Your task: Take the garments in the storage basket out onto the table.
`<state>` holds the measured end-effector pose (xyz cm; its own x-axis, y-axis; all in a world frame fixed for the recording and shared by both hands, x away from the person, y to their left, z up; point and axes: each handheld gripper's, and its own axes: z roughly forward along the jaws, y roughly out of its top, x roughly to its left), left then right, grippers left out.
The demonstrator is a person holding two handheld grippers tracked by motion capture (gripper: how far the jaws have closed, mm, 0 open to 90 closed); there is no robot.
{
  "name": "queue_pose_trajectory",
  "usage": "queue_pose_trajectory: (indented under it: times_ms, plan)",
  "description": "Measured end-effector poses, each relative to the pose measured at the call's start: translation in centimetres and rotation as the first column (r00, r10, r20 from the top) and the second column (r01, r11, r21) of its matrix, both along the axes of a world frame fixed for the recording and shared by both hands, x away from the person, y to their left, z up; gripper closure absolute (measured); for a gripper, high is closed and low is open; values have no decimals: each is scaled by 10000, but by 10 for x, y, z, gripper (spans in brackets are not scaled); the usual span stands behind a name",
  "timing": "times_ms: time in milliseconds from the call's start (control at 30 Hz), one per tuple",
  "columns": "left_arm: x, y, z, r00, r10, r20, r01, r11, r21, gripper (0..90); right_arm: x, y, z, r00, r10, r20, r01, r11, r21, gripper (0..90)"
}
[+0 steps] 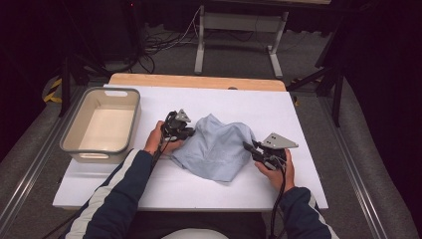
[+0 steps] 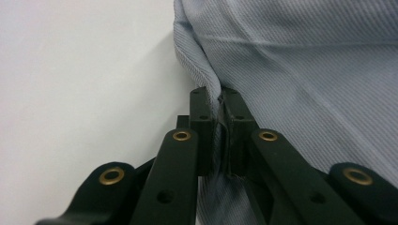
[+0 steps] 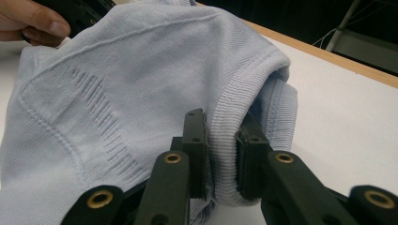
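A light blue knitted garment (image 1: 216, 147) lies bunched in the middle of the white table top (image 1: 278, 104). My left gripper (image 1: 191, 130) sits at the garment's left edge. In the left gripper view it (image 2: 219, 96) is shut, with a thin fold of the garment (image 2: 305, 61) pinched between its black jaws. My right gripper (image 1: 247, 147) is at the garment's right edge. In the right gripper view its jaws (image 3: 223, 124) press on a thick ribbed hem of the garment (image 3: 141, 61).
A grey-rimmed white bin (image 1: 124, 92) stands on the table's left side, with nothing seen inside. A wooden strip (image 1: 199, 80) runs along the far edge. Beyond it are cables and a metal frame on the floor. The other hand (image 3: 33, 21) shows at the right gripper view's top left.
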<state>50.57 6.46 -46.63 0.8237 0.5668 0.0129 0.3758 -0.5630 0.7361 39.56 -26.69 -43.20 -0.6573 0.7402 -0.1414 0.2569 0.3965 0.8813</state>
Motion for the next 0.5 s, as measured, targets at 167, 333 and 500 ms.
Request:
queue_pose_trajectory:
  times_ms: [167,333,500]
  plan:
    - [-3,2,2,9998,121,174,-119,9999,-99,855,-1,0,1,10000,54,12,-54,10000,-43,790]
    - [-7,8,7,9985,241,498,-230,9995,-226,856,-2,0,2,10000,36,55,-36,10000,-57,798]
    - [-16,18,17,9940,550,942,-510,9977,-453,856,-4,-1,6,9999,47,111,-46,10000,-55,808]
